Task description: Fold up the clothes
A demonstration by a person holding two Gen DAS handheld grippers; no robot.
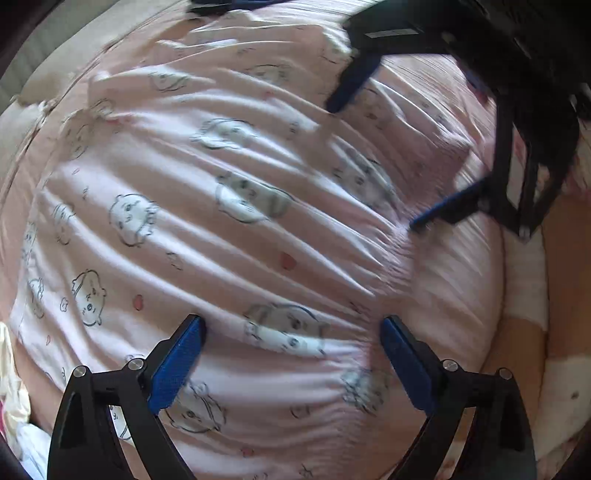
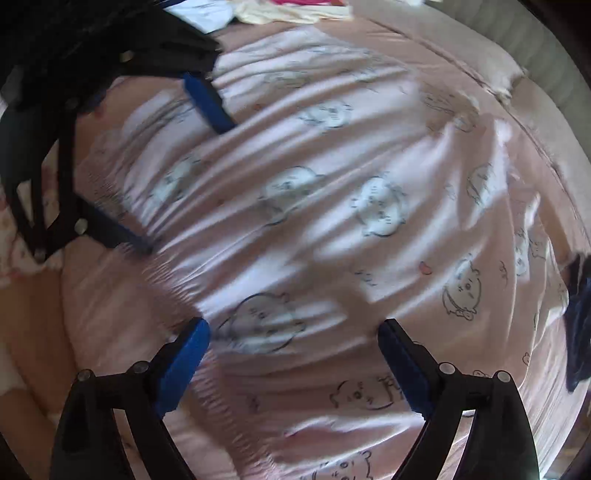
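A pale pink garment (image 1: 236,206) printed with cartoon animals lies spread and wrinkled over a pink bed; it also fills the right wrist view (image 2: 332,221). My left gripper (image 1: 293,325) is open just above the cloth, blue pads wide apart, holding nothing. My right gripper (image 2: 293,326) is open above the cloth too. In the left wrist view the right gripper (image 1: 373,166) shows at the upper right, jaws apart over the cloth. In the right wrist view the left gripper (image 2: 188,184) shows at the upper left, jaws apart.
A pile of white, cream and pink clothes (image 2: 280,11) lies at the far edge of the bed. A dark blue garment (image 2: 578,325) lies at the right edge. A beige headboard or cushion (image 1: 48,55) borders the bed.
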